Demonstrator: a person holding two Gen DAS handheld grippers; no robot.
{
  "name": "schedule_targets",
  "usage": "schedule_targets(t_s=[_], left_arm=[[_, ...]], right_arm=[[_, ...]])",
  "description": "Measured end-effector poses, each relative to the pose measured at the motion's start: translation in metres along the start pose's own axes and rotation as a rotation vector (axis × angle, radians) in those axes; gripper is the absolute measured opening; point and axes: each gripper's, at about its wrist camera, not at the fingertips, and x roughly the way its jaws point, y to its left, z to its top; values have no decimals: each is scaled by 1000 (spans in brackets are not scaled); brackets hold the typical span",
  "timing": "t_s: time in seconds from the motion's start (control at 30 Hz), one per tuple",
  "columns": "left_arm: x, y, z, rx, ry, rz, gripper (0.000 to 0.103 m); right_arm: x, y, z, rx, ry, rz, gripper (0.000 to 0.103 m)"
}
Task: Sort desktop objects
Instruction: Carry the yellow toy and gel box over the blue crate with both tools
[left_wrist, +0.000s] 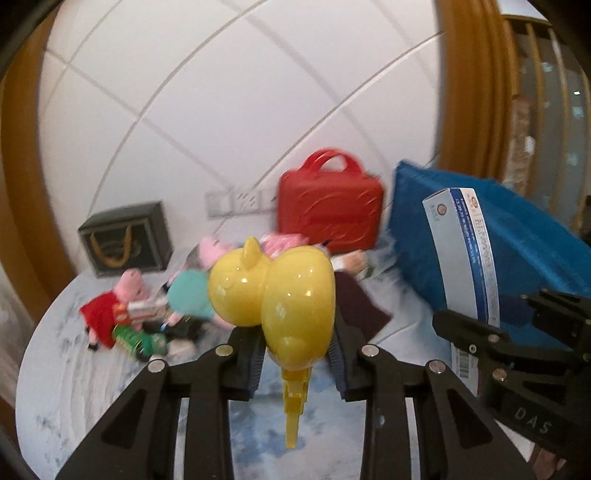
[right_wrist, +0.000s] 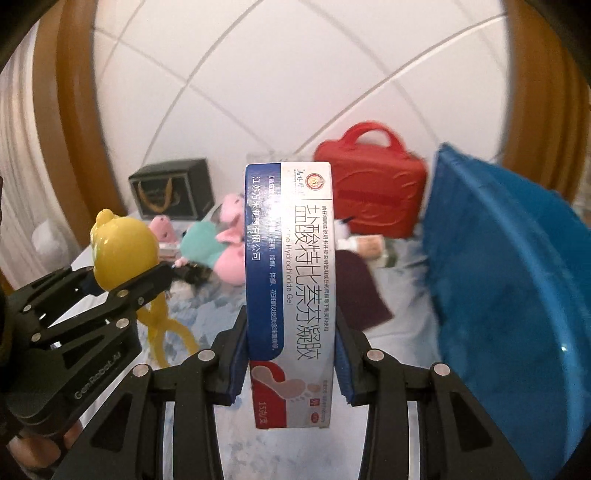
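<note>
**Yellow toy and gel box held aloft**

Yellow plastic toy (left_wrist: 273, 295), glossy, clenched between the pads of the left gripper (left_wrist: 297, 354); a thin yellow stem hangs below the pads. Held above the marbled table (left_wrist: 74, 387). Face of the toy hard to make out. In the right wrist view, same toy (right_wrist: 122, 247) seen side-on in that gripper (right_wrist: 110, 284), with looping yellow cords under it, partly behind the black fingers.

White-and-blue gel box (right_wrist: 291, 291), upright, grasped at its lower half by the right gripper (right_wrist: 291, 354); bottom edge cut by nothing, print mostly legible. From the left wrist, only a slanted side of the box (left_wrist: 461, 266) visible, its foot hidden behind the right gripper (left_wrist: 476, 336).

Beyond, blurred: pig plushes (left_wrist: 129, 288) in a heap with small packets too smeared to identify, a dark cloth (right_wrist: 354, 288) flat on the table, red case (left_wrist: 328, 206) against the white wall, dark bag (left_wrist: 125, 240) at the left, blue basin (right_wrist: 517, 280) at the right, its far rim cut off by the frame edge.
</note>
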Motion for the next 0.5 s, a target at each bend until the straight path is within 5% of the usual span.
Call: schedule_targets(t_s=[0.3, 0.5], left_arm=[[-45, -105, 54, 68, -170, -70, 30], [-81, -230, 98, 103, -335, -118, 30]], right_arm=[[-100, -86, 14, 97, -191, -120, 39], [-163, -184, 16, 141, -312, -212, 39]])
